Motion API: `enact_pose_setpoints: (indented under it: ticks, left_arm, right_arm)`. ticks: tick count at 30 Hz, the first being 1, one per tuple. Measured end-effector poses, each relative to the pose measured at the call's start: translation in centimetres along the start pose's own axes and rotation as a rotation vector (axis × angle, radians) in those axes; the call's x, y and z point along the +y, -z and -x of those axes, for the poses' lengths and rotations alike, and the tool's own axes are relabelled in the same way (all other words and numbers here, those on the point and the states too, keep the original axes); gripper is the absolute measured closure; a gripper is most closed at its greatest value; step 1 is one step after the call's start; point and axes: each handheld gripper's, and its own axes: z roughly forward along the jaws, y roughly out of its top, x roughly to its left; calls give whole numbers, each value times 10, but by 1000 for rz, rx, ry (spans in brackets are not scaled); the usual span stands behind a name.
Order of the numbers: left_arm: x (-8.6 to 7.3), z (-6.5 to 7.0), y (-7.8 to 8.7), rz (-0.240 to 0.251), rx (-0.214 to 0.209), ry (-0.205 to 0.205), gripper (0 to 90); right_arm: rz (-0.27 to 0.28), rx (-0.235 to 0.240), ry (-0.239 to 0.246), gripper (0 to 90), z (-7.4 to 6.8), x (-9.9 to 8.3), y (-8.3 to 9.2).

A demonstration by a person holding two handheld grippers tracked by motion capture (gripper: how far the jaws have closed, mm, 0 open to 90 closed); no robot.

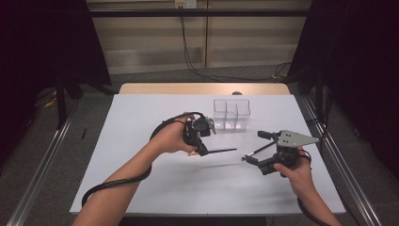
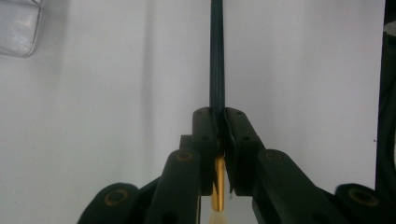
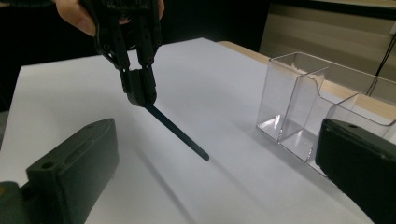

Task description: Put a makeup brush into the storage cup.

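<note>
White table (image 1: pixel 141 188) under dim light, dark curtains at both sides, pale wall panels and cables beyond the far edge. Slim dark brush (image 1: pixel 220 151) pinched near its gold ferrule by the pressed-together left gripper (image 1: pixel 203 151) mid-table, handle jutting level above the surface toward the right gripper (image 1: pixel 253 147), spread wide and holding nothing, just beyond the handle's tip. Clear three-part container (image 1: pixel 231 113) near the far edge just behind both; broad bare surface toward the near edge and left corners.
</note>
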Motion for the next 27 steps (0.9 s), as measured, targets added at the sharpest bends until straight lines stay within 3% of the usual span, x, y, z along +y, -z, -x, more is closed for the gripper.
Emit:
enact_pose_setpoints:
  ticks: [16,17,18,19,22,27]
  left_arm:
    - [4,1,-2,-10,-9,-22,835]
    - [4,1,-3,-8,-6,-26,835]
    - [3,2,-3,-5,-7,-18,835]
    - [3,2,-3,-5,-7,-18,835]
    - [3,2,-3,-8,-6,-22,835]
    - [3,2,-2,-16,-9,-27,835]
  right_arm:
    - [-252,106,53,0,5,22,-32]
    - [-273,111,53,0,5,23,-35]
    - [-328,119,56,0,6,25,-41]
    - [-328,119,56,0,6,25,-41]
    - [-409,144,50,0,7,28,-51]
    - [-465,156,81,0,5,35,-59]
